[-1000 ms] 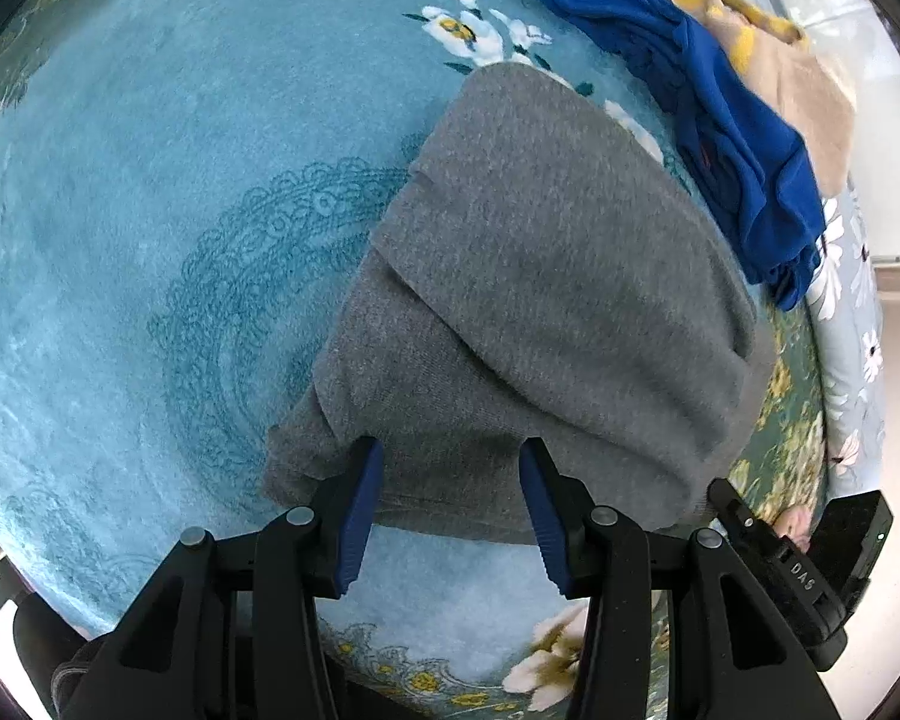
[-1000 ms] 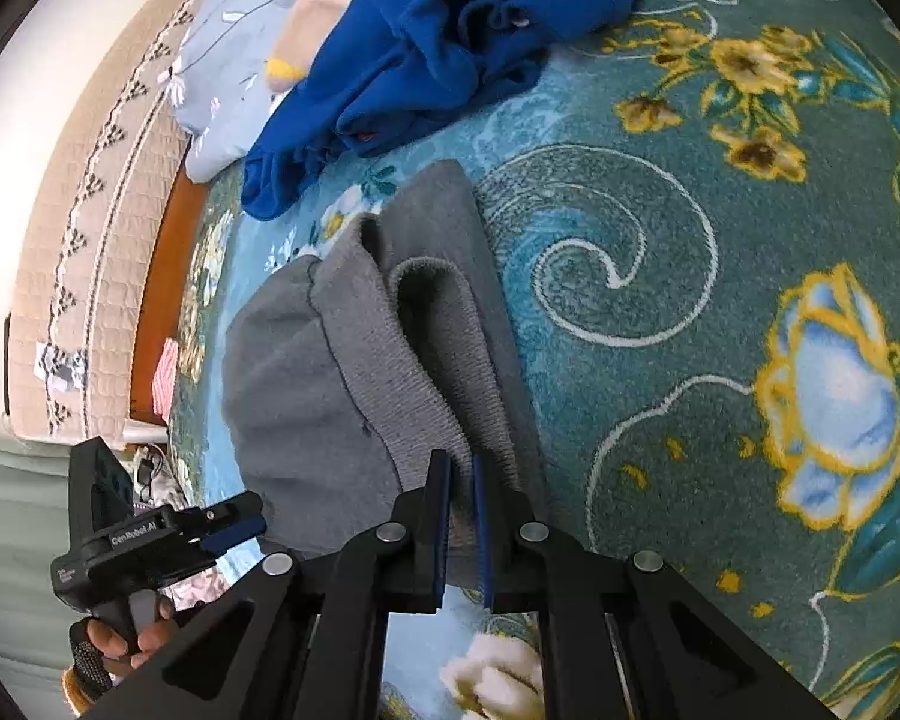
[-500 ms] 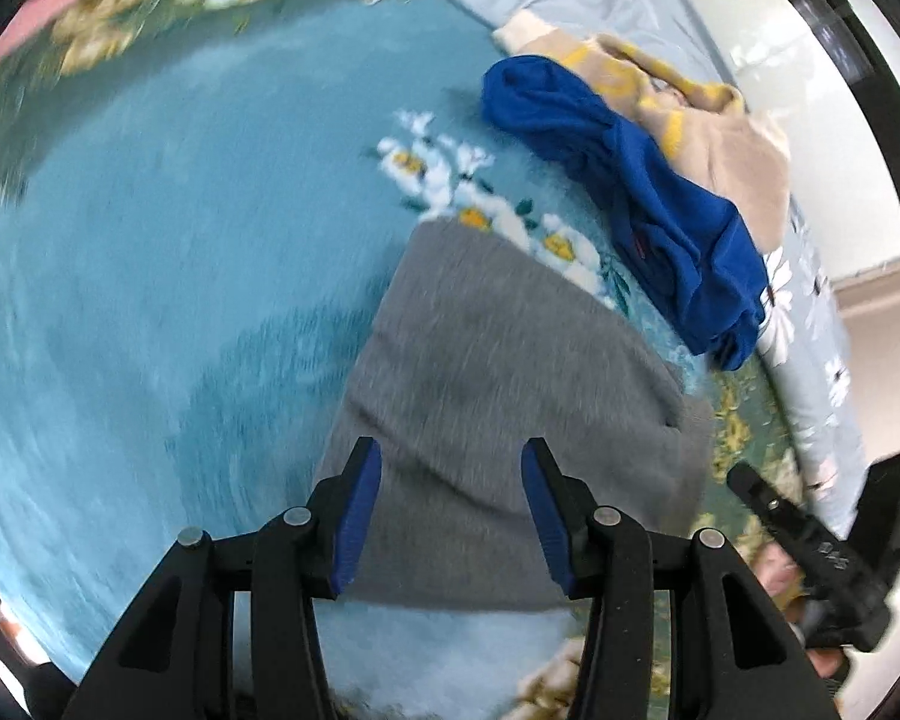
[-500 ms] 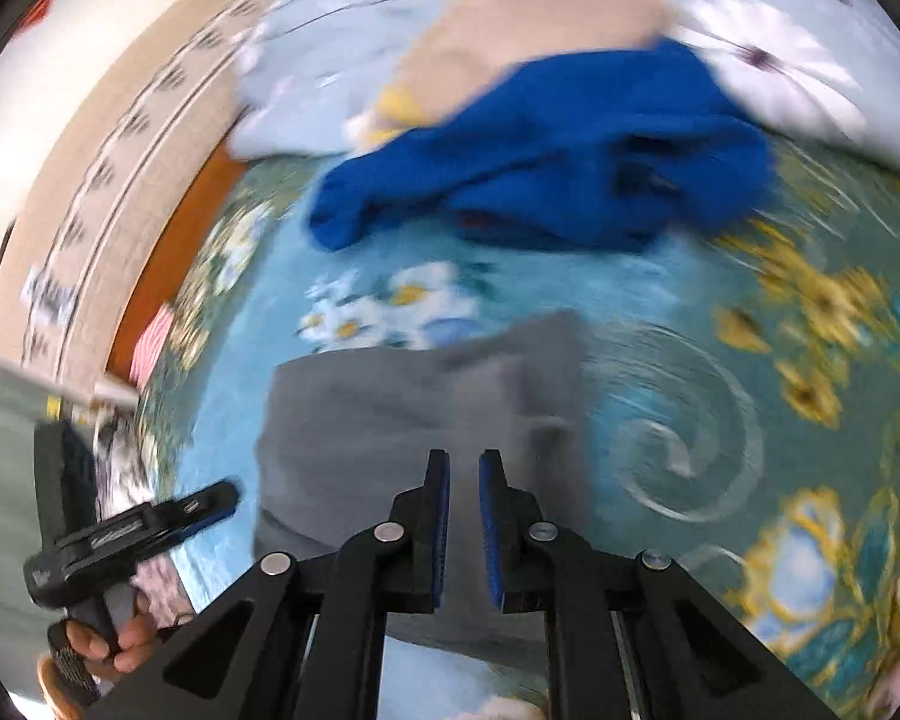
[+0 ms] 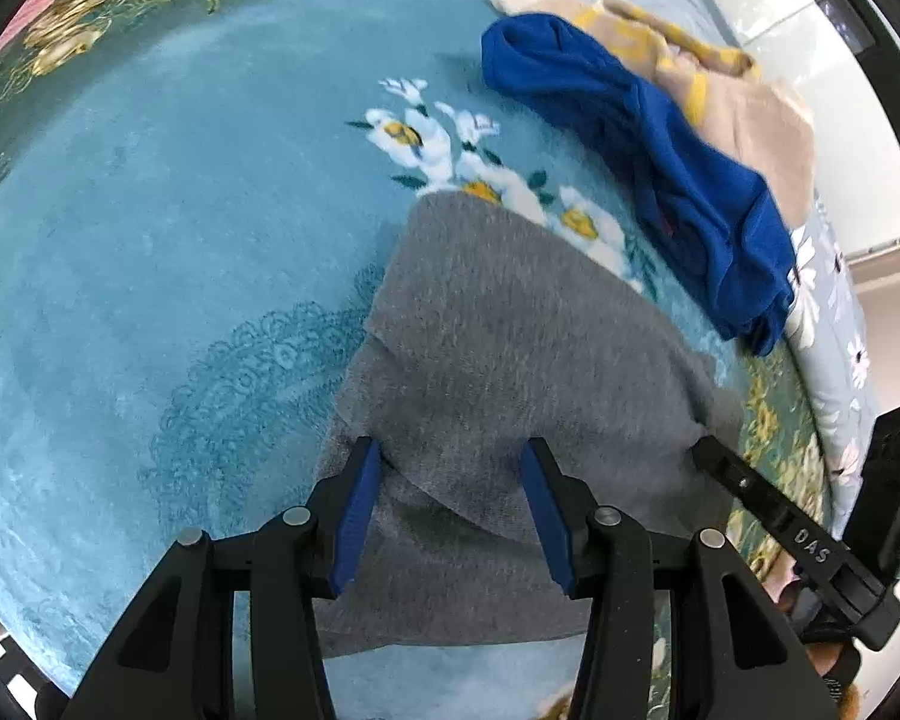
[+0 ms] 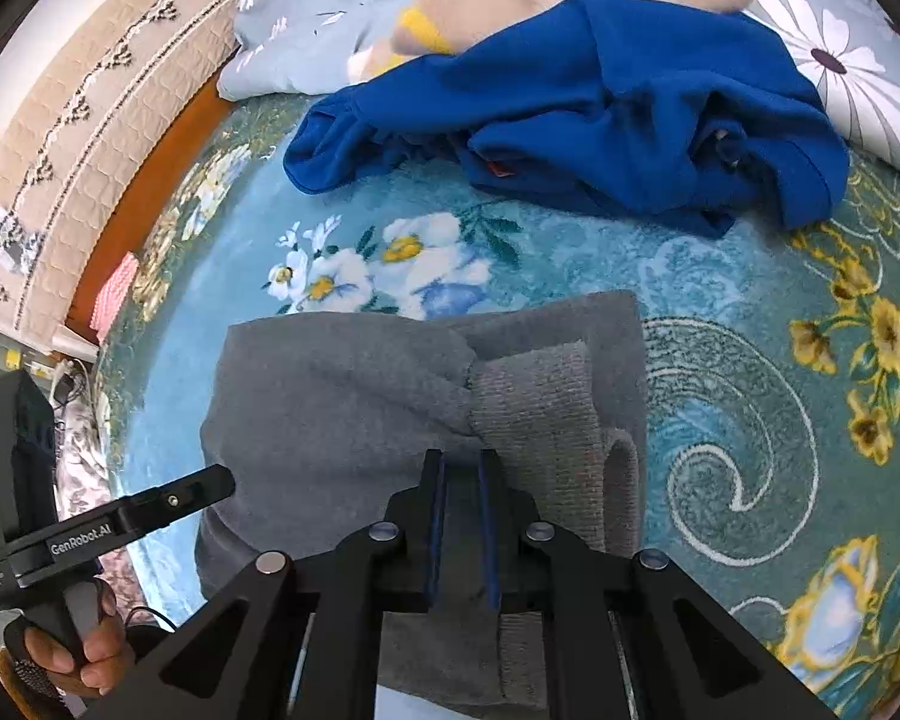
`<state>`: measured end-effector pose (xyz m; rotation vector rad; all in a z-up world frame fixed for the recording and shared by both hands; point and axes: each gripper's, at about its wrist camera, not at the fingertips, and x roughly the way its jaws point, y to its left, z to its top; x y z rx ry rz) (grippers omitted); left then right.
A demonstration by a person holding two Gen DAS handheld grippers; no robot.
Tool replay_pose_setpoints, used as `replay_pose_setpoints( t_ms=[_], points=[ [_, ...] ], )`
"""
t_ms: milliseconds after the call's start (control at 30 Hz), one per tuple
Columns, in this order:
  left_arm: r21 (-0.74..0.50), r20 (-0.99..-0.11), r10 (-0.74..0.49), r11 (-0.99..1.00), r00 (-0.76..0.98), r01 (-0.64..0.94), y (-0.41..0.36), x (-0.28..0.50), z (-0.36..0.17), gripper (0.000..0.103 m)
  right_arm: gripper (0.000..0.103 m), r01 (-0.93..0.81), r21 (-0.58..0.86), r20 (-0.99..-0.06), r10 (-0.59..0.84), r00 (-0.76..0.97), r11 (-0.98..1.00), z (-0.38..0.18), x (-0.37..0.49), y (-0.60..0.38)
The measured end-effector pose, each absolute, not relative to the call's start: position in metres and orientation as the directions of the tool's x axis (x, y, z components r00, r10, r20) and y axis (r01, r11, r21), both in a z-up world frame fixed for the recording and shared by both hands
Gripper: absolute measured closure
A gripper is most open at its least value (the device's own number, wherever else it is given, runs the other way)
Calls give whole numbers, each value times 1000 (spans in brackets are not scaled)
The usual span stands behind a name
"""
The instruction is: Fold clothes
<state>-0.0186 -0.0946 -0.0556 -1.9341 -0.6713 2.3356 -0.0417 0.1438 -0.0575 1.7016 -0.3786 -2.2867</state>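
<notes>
A grey knit garment (image 5: 510, 330) lies folded on the blue flowered blanket (image 5: 150, 240). In the right wrist view the grey garment (image 6: 342, 408) shows a ribbed cuff turned up on its right side. My left gripper (image 5: 450, 456) hovers over the garment's near edge, open, with nothing between its blue pads. My right gripper (image 6: 461, 462) hangs over the ribbed part, its jaws shut to a thin slit, and no cloth is pinched in them. It also shows at the right edge of the left wrist view.
A crumpled blue garment (image 6: 600, 96) and a beige and yellow one (image 5: 738, 96) lie beyond the grey one, against a pale flowered quilt (image 6: 306, 18). A hand (image 6: 84, 654) holds the left gripper at the lower left. Bare blanket spreads to the left.
My right gripper has left the garment's folded edge, risen and rolled, so the garment now lies square across its view. The left gripper has drawn back a little and stayed open.
</notes>
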Motion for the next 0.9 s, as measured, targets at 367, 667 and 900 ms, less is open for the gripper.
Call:
replay_pose_setpoints(
  t_ms=[367, 667, 900],
  points=[
    [-394, -916, 348, -876, -200, 279, -105, -19, -68, 51, 94, -6, 383, -897, -371, -239, -924, -83, -49, 152],
    [-406, -911, 356, -866, -210, 293, -112, -16, -70, 51, 90, -39, 462, -855, -434, -283, -886, -68, -42, 169],
    [-504, -856, 384, -769, -347, 393, -143, -1, -55, 50, 78, -126, 542, -805, -469, -364, -831, -59, -14, 224]
  ],
)
